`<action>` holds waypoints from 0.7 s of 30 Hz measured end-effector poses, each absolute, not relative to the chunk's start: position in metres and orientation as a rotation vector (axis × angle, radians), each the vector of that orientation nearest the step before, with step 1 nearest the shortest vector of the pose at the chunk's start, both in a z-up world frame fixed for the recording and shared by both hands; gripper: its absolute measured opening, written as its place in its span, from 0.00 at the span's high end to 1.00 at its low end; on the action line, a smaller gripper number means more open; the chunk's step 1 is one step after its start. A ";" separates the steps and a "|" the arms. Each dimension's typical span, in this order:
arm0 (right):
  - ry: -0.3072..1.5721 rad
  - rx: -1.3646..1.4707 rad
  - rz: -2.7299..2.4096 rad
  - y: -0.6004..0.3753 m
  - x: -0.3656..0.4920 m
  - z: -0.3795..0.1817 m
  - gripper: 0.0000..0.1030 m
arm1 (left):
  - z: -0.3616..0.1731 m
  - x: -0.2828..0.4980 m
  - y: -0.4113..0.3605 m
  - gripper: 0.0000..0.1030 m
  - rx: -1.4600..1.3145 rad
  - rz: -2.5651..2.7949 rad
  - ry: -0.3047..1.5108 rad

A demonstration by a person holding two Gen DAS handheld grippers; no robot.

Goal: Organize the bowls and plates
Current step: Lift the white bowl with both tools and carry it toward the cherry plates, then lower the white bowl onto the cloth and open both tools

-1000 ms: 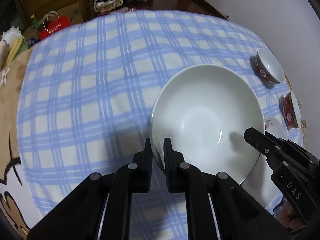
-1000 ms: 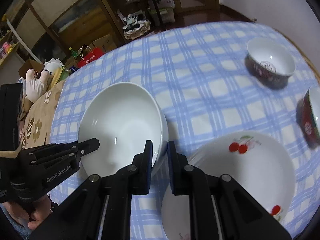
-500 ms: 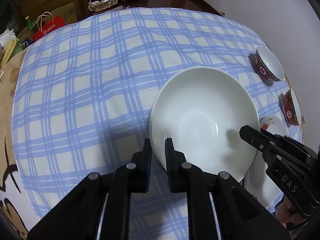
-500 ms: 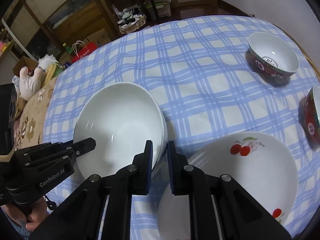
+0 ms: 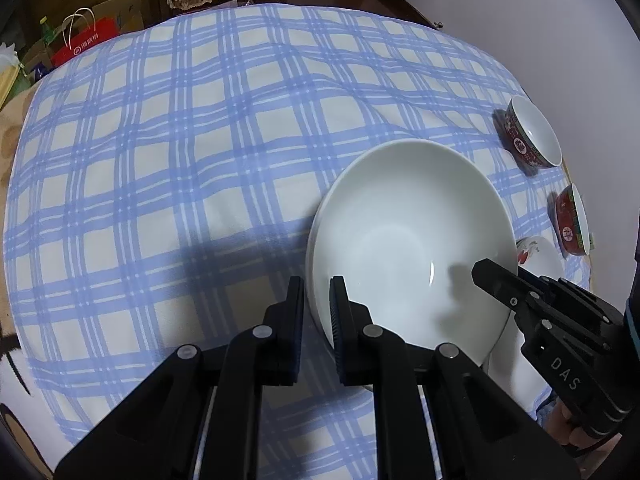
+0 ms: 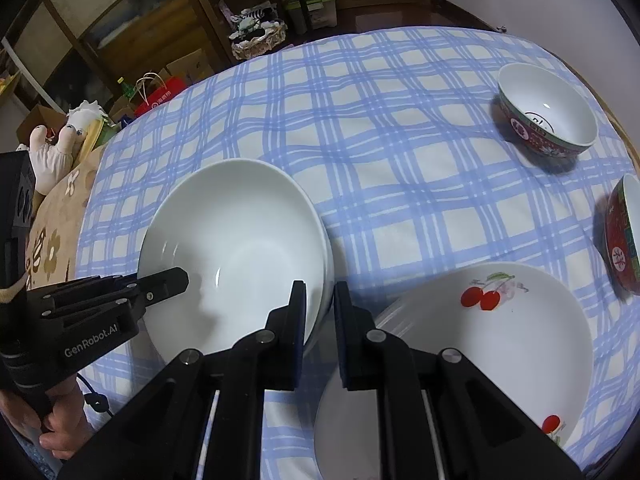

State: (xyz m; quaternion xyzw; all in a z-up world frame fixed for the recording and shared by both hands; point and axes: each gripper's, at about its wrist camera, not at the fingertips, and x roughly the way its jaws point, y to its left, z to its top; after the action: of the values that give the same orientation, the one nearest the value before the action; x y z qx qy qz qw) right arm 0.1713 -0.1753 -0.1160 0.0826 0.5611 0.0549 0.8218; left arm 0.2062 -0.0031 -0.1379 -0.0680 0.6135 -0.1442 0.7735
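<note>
A stack of large white bowls is held over the blue checked tablecloth. My left gripper is shut on its near left rim. My right gripper is shut on its right rim and also shows in the left wrist view. The left gripper also shows in the right wrist view. A white plate with cherries lies just right of the bowls, under the right gripper.
Two small red-patterned bowls stand at the table's right side, also in the left wrist view. Shelves, a basket and bags lie beyond the far table edge.
Both grippers have kept their hold on the white bowls. The bowls have shifted slightly toward the near side and right, closer to the cherry plate.
</note>
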 end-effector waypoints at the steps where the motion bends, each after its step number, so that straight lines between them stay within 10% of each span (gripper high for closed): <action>1: 1.195 0.178 0.116 -0.175 0.171 -0.116 0.86 | -0.138 0.206 -0.004 0.87 -0.145 -0.310 1.328; 21: 1.197 0.173 0.114 -0.173 0.172 -0.118 0.86 | -0.139 0.206 -0.005 0.83 -0.105 -0.306 1.325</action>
State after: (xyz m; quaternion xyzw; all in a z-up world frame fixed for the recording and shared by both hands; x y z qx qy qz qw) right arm 0.1724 -0.1734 -0.1178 0.0814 0.5625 0.0533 0.8211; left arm 0.2057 -0.0046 -0.1392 -0.0483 0.6122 -0.1413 0.7764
